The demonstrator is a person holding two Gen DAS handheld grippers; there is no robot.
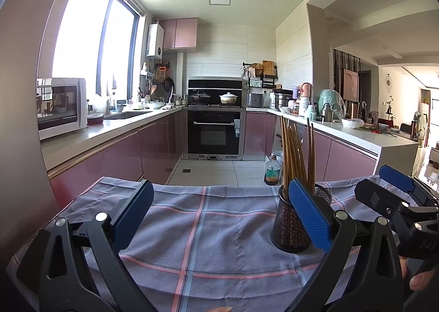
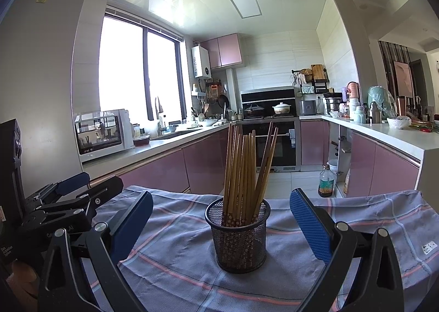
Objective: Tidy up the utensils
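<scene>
At the far left a white microwave [image 2: 103, 133] sat on the kitchen counter below the window. In front of it, over the near table, the left gripper [image 1: 219, 218] hovered with its 2 blue-padded fingers [image 1: 134, 213] spread wide apart and nothing between them but the checked grey cloth [image 1: 208, 229] with pink and blue lines. Its right finger stood in front of the black mesh holder [image 2: 238, 237] in the left wrist view, without visibly touching it.

The holder stood upright on the cloth, near the table's far edge, filled with a bundle of brown wooden chopsticks [image 2: 242, 169] (most of them upright, 2 or 3 leaning off to the right). The right gripper [image 2: 221, 226] faced it squarely, jaws wide apart, 1 finger on either side of the holder and well clear of the mesh, holding nothing.

Beyond the table, past the holder, a black oven [image 1: 215, 132] sat in the far wall of pink cabinets with 2 pots on the hob above. Further right a dark bottle [image 2: 326, 181] stood on the tiled floor beside an open cabinet, and the right-hand counter [image 2: 395, 136] carried jars and a white bowl.
</scene>
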